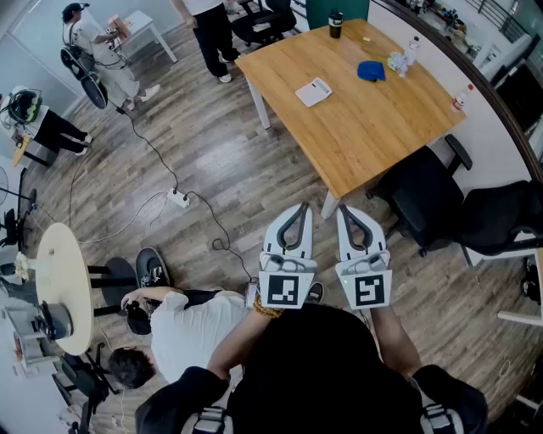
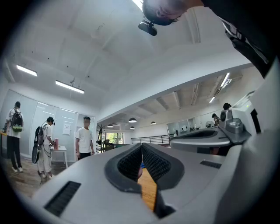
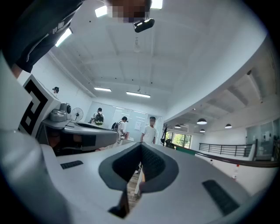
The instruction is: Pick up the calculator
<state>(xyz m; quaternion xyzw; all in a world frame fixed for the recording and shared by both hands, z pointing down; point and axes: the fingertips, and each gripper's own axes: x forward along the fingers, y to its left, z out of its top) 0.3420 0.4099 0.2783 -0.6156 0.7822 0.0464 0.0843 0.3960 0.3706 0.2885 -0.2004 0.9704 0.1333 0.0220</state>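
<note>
As the person stands on a wood-plank floor some way back from a wooden table (image 1: 373,136), both grippers are held out side by side and roughly level, pointing towards it. The left gripper (image 1: 300,208) has its jaws pressed together with nothing between them. The right gripper (image 1: 346,212) is the same, tips touching and empty.

Each gripper carries a cube with a black-and-white square marker (image 1: 287,290) facing the head camera. The markers are blocky patterns, not letters.

The calculator (image 1: 314,91) is pale and flat. It lies at a slant on the table's left-centre, well apart from both grippers, and its keys and any print are too small to read.

Further back on the table are a crumpled blue cloth (image 1: 371,70), a clear bottle (image 1: 411,51) just beside it, and a dark cup (image 1: 336,24) near the far edge. A small red-capped bottle (image 1: 461,99) stands near the right edge, its label unreadable. A black chair (image 1: 424,199) sits at the table's near right corner.

From the left gripper view, the closed tips (image 2: 141,151) frame a sliver of tabletop. From the right gripper view, the closed tips (image 3: 141,151) frame floor — people stand far off.
</note>
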